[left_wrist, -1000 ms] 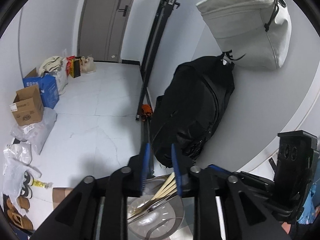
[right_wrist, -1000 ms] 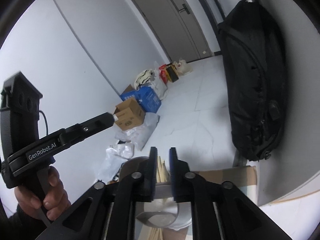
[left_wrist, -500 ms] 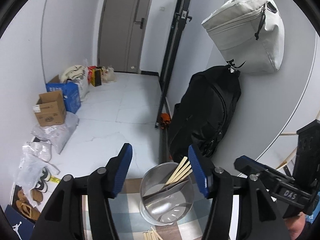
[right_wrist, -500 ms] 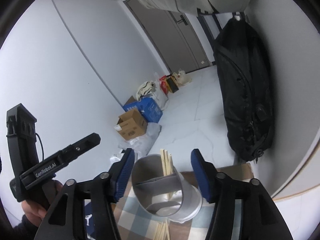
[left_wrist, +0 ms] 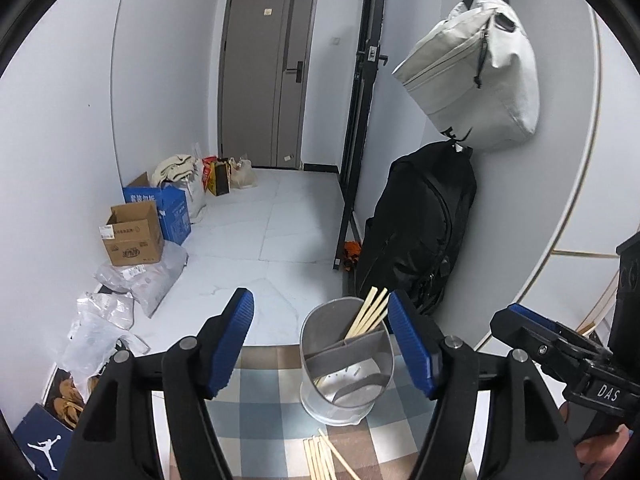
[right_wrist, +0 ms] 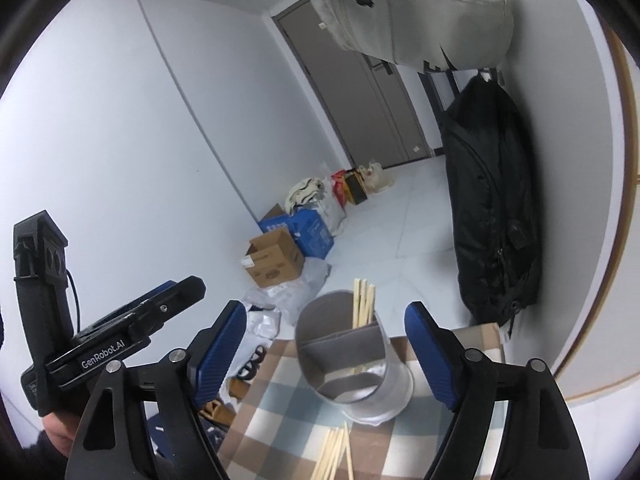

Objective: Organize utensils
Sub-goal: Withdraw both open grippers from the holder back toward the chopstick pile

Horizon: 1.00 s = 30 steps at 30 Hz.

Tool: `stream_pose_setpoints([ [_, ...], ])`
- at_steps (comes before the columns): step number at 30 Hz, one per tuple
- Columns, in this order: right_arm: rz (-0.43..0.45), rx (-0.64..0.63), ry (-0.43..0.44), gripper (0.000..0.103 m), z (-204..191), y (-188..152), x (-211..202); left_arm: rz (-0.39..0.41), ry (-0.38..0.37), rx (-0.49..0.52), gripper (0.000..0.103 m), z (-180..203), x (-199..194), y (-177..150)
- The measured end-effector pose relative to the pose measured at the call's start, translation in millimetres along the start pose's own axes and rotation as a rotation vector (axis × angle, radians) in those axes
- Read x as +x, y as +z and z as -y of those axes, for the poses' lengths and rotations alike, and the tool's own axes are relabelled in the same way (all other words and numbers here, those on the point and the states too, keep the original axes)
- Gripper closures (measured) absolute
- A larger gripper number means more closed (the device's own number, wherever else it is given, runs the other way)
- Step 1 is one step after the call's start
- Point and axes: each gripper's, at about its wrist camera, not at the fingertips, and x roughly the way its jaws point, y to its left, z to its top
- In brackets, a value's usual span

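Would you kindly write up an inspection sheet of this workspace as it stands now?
Surface: checked cloth, mostly bare.
Job's things: metal holder upright, divided; chopsticks stand in its far compartment; loose chopsticks lie on the cloth in front.
Clutter: nothing seen on the cloth.
Grippers: left tool and right tool opening, pads clear of the holder, nothing held.
Cables: thin black lead on the left tool's body.
Surroundings: black backpack, pale bag, cardboard boxes, door.

Silver holder (left_wrist: 347, 364) with grey dividers and pale wooden chopsticks (left_wrist: 366, 312) at lower centre; blue, brown and white checked cloth (left_wrist: 272, 396) beneath; blue pads (left_wrist: 232, 344) on black claws.
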Motion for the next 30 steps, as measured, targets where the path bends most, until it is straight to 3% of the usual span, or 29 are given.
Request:
stream_pose_setpoints([
  [5,0.01,-0.026,-0.006,0.015,-12.0,-11.3,-14.2,0.029,0.027,0.003,0.025,0.9,-12.6,-9.3],
  [19,-0.02,-0.092,-0.045,0.005,-23.3,-59.3,-28.1,-0.006,0.063,-0.034,0.024,-9.0,-19.7,-58.7],
  [30,-0.151,-0.127,-0.096,0.004,-11.6,-99.7,-1.0,-0.092,0.084,-0.093,0.023,-29.6,6.1,-103.8],
])
